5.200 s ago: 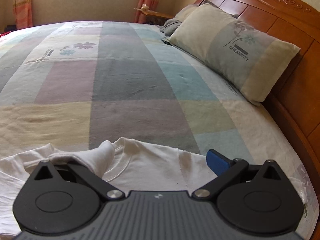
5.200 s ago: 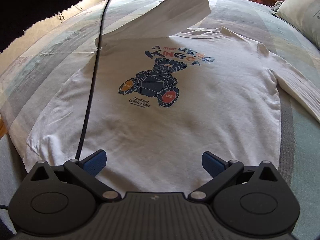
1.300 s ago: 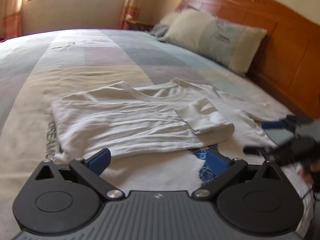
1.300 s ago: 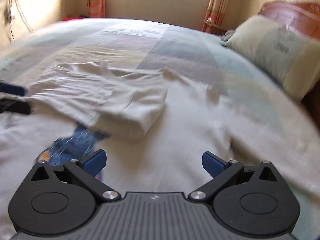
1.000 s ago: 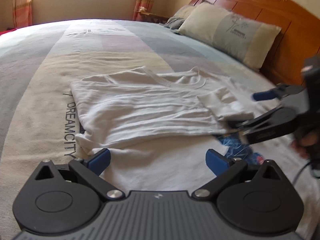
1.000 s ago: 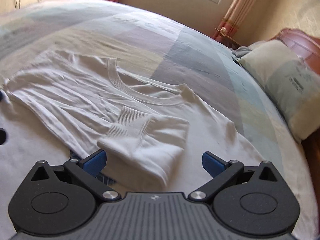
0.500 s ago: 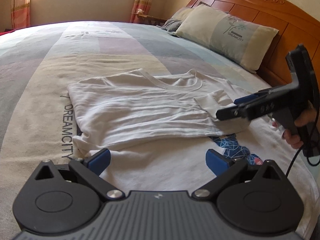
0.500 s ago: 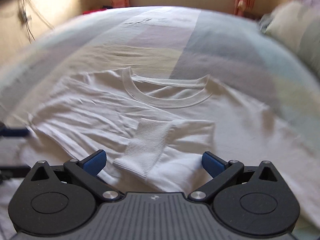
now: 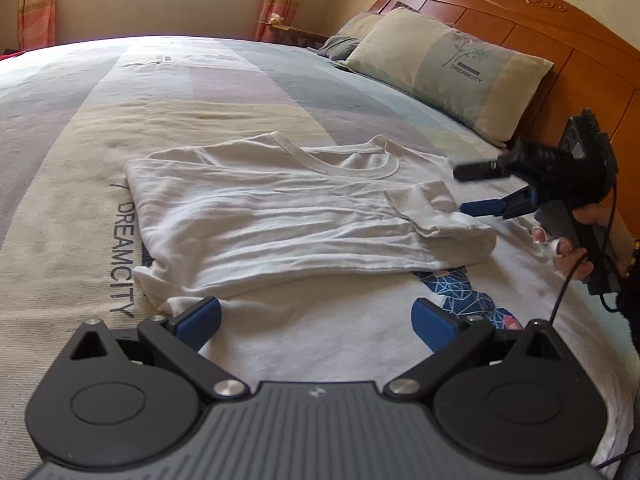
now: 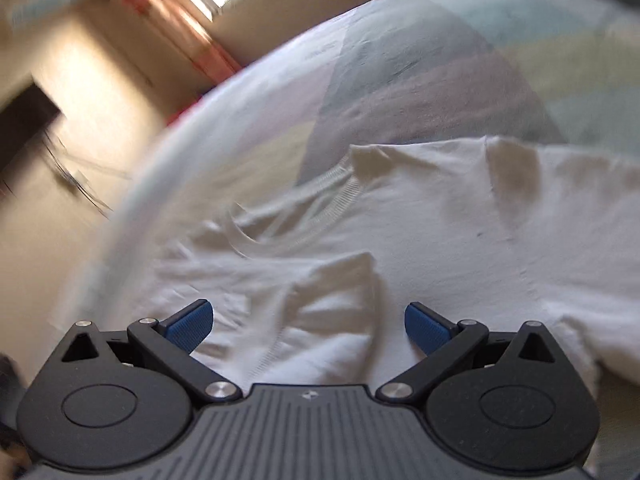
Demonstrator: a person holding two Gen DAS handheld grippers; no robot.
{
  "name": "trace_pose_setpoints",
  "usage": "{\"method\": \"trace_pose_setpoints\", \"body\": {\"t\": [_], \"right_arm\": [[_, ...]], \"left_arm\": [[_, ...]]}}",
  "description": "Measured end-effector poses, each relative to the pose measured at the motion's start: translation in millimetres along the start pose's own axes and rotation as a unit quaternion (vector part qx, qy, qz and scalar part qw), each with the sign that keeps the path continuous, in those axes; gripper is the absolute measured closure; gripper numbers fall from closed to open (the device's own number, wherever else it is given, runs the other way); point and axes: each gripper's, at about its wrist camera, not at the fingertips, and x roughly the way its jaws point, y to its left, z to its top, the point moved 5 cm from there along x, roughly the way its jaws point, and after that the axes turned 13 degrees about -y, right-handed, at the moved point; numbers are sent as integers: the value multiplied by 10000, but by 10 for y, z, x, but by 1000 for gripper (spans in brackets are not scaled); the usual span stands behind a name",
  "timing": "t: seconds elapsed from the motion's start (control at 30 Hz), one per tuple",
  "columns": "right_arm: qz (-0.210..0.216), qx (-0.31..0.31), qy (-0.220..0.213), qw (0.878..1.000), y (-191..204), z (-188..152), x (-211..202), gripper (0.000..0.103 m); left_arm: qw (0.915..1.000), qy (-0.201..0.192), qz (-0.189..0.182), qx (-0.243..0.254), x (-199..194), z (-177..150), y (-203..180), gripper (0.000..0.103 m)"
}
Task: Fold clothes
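White shirt [image 9: 280, 216], collar toward the pillow [image 9: 444, 68]

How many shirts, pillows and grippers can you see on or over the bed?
White shirt: 1
Pillows: 2, the big one and a grey one behind it
Grippers: 2, the left gripper and the right gripper, both open
Total: 5

Bed [image 9: 240, 92]: pastel patchwork sheet, "DREAMCITY" printed on it, wooden headboard [image 9: 560, 52] at the far end. Lying directly on the sheet: one white long-sleeved shirt [image 9: 280, 216], partly folded, and a pillow [image 9: 444, 68] against the headboard.
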Motion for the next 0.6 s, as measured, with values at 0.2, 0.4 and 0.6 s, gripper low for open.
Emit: {"method": "trace_pose_setpoints", "body": {"t": [0.2, 0.4, 0.6], "right_arm": [[588, 743, -131, 9954, -102, 89, 120, 0], [350, 671, -180, 9970, -153, -40, -18, 39], [-138, 841, -194, 9962, -362, -37, 58, 98]], "left_arm": [[10000, 67, -1, -3, 43, -29, -13, 2], [9999, 9, -68, -99, 30, -26, 4, 2], [9999, 19, -49, -99, 41, -33, 1, 2]]}}
